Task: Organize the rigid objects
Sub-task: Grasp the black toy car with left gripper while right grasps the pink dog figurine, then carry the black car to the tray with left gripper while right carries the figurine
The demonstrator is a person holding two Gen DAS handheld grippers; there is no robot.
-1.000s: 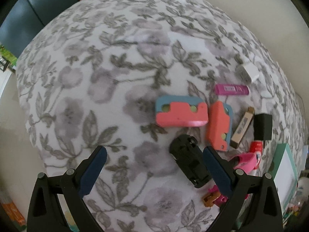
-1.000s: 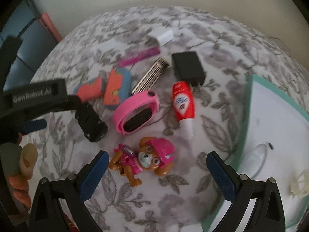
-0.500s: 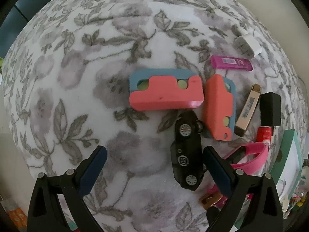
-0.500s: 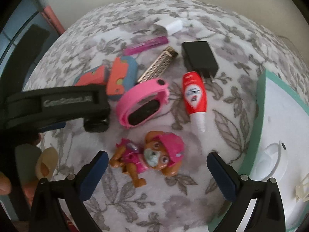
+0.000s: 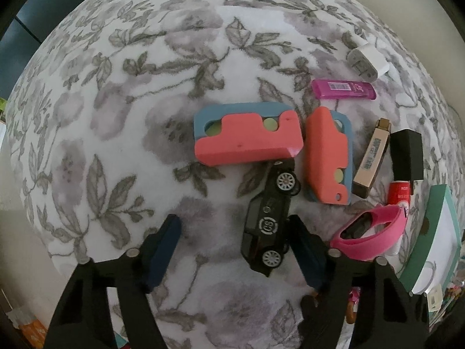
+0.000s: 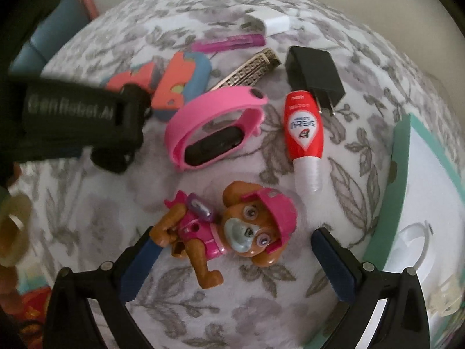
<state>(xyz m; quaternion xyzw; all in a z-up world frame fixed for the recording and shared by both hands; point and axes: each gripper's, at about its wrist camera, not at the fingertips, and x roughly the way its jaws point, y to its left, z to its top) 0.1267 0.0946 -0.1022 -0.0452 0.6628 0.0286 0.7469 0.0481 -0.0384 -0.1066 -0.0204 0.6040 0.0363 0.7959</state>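
On the floral-covered surface [image 5: 122,110], a black toy car [image 5: 268,218] is lying on its side below a coral-and-blue block [image 5: 247,136]. The left gripper [image 5: 235,247] is pointing down over it, its fingers having just been closing, the right one beside the car, the left apart. The right gripper [image 6: 232,261] is hanging wide around a pink-helmeted puppy figure [image 6: 223,229], not touching it.

- I'm in a home: my bench wears a soft cloth printed with grey flowers and leaves [image 5: 151,93].
- Scattered on it are household bits: a toy puppy figure [image 6: 229,229], a black toy car [image 5: 268,218], a pink wristband [image 6: 215,133] and phone chargers [image 6: 315,72].
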